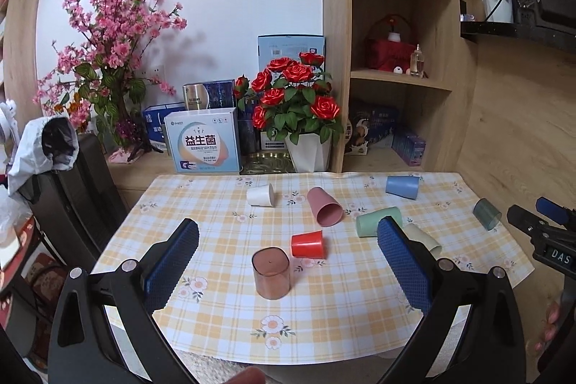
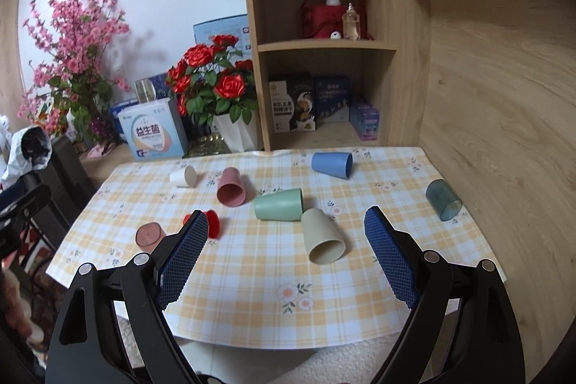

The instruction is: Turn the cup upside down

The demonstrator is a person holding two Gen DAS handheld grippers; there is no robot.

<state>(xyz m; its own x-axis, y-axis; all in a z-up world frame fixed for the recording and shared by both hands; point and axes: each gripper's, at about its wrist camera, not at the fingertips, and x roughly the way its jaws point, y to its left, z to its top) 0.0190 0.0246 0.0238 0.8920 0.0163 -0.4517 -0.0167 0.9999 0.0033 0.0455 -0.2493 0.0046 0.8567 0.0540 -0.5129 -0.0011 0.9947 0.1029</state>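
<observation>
Several plastic cups lie on their sides on the checked tablecloth [image 1: 223,305]: white [image 1: 261,195], pink [image 1: 324,207], blue [image 1: 402,186], green [image 1: 378,221], cream [image 2: 323,236], dark teal [image 2: 442,199]. A translucent brown cup [image 1: 271,273] stands bottom up near the front left. A red cup [image 1: 307,244] stands bottom up beside it. My left gripper [image 1: 288,236] is open and empty, above the brown and red cups. My right gripper [image 2: 286,229] is open and empty, with the cream cup between its fingers, apart from them.
A pot of red roses [image 1: 309,146], a pink blossom plant [image 1: 108,60] and boxes [image 1: 207,141] stand behind the table. A wooden shelf unit [image 1: 396,60] rises at the back right. A dark chair with a white bag [image 1: 46,146] stands at the left.
</observation>
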